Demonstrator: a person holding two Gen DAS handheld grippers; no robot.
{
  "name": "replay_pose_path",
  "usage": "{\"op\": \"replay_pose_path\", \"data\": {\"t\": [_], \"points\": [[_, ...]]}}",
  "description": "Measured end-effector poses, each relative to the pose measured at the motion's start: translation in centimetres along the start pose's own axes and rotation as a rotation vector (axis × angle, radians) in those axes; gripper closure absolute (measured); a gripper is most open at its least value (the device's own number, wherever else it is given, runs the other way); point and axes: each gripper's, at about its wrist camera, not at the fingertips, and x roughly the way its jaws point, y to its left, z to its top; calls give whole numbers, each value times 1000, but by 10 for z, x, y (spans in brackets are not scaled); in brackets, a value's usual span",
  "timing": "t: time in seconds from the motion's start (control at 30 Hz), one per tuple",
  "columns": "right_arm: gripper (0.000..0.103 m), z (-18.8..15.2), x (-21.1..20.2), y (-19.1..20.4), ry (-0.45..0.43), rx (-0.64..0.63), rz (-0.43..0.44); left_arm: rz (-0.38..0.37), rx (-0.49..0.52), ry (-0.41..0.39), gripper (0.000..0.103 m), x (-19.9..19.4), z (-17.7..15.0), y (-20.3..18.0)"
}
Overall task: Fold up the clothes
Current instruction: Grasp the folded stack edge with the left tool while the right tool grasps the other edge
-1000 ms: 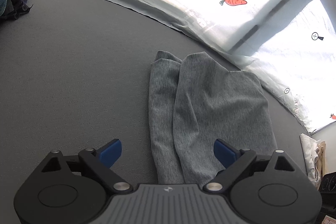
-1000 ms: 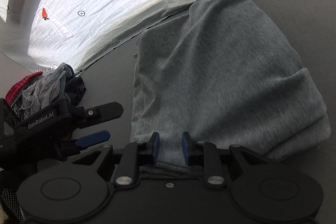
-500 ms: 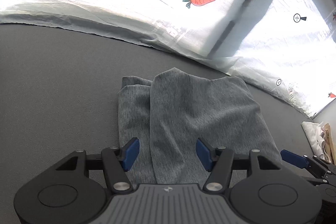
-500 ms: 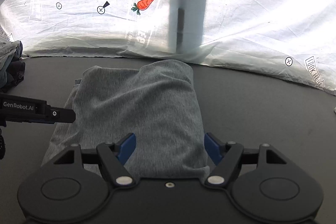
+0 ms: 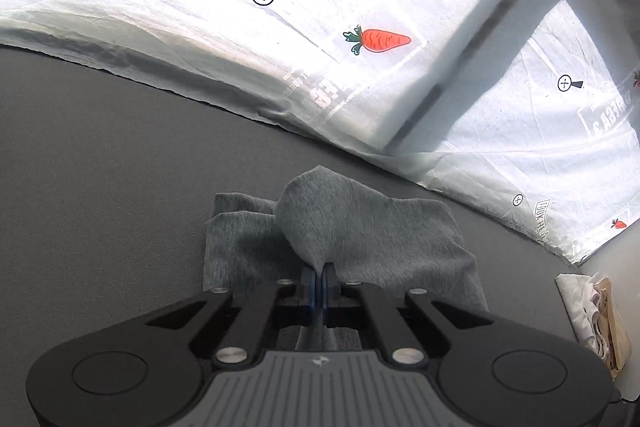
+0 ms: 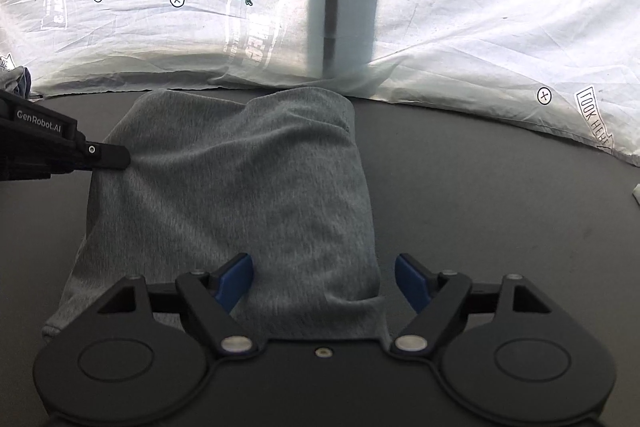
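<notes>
Gripper on my left is pinched shut on the near edge of the grey garment, lifting a peak off the tabletop. My right gripper gapes wide, straddling the garment's near right corner, its length running away from me.

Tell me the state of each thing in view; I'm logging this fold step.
Grey garment: partly folded, lying on the dark table, one edge pinched up.
Left gripper: shut on the garment's edge.
Right gripper: open, fingers either side of the near end.
Clothes pile: unfolded, at the table's far left.
</notes>
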Motion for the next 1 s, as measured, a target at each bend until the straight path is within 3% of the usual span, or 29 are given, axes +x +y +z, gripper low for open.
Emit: {"op": "replay_pose_path", "data": {"t": [0.1,0.17,0.27,0.33,0.4,0.53,0.6,0.77,0.87,1.0], "points": [[22,-1,0,4,11,-13,8,-33,-20,-26,100,-24,14,-3],[22,-1,0,7,18,-21,13,-4,-31,-20,100,-23,15,6],[19,-2,-1,11,29,-34,21,102,-86,36,100,2,5,28],[18,-2,-1,14,36,-42,26,95,-162,62,98,7,-4,43],[18,-2,-1,16,42,-47,31,88,-235,86,89,13,-13,58],[18,2,-3,10,34,-17,40,81,-170,71,49,-1,-18,50],[18,5,-3,9,28,1,48,75,-141,70,42,-6,-23,47],[18,20,-1,13,-8,-8,69,118,-59,141,37,4,-36,37],[18,31,10,11,-4,1,89,128,-22,144,34,6,-39,30],[18,39,38,-1,44,73,123,124,-38,135,20,8,-40,25]]}}
